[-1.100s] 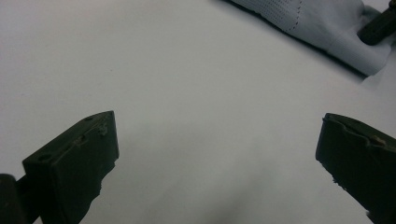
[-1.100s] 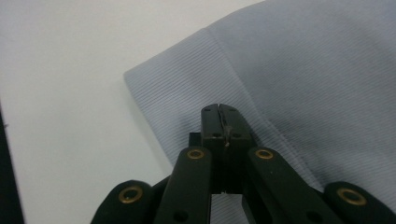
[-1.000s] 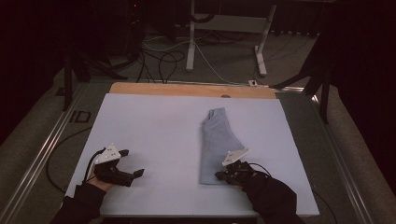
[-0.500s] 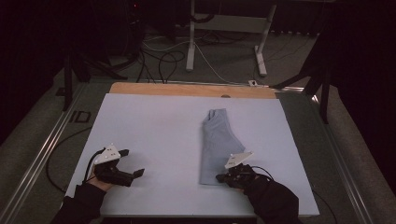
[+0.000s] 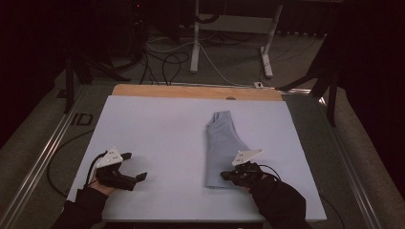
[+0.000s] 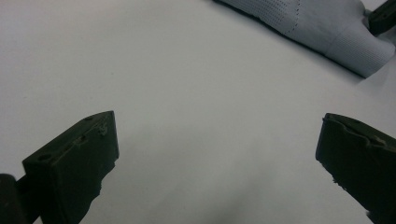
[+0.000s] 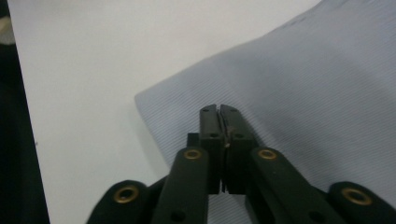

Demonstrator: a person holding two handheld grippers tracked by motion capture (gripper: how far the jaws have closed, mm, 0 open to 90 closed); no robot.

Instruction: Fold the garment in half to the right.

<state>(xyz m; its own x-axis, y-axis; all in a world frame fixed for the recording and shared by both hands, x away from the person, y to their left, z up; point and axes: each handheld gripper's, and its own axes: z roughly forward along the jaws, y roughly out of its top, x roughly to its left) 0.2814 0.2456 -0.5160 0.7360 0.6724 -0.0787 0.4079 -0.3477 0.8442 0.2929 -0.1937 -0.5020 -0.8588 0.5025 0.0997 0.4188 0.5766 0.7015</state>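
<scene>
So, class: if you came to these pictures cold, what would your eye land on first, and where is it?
Probably the folded grey cloth, lying lengthwise right of centre on the pale table. Next, the right gripper at the cloth's near end, jaws shut together over the fabric, though whether they pinch any is unclear. The left gripper sits near the front left on bare table, jaws wide open.
</scene>
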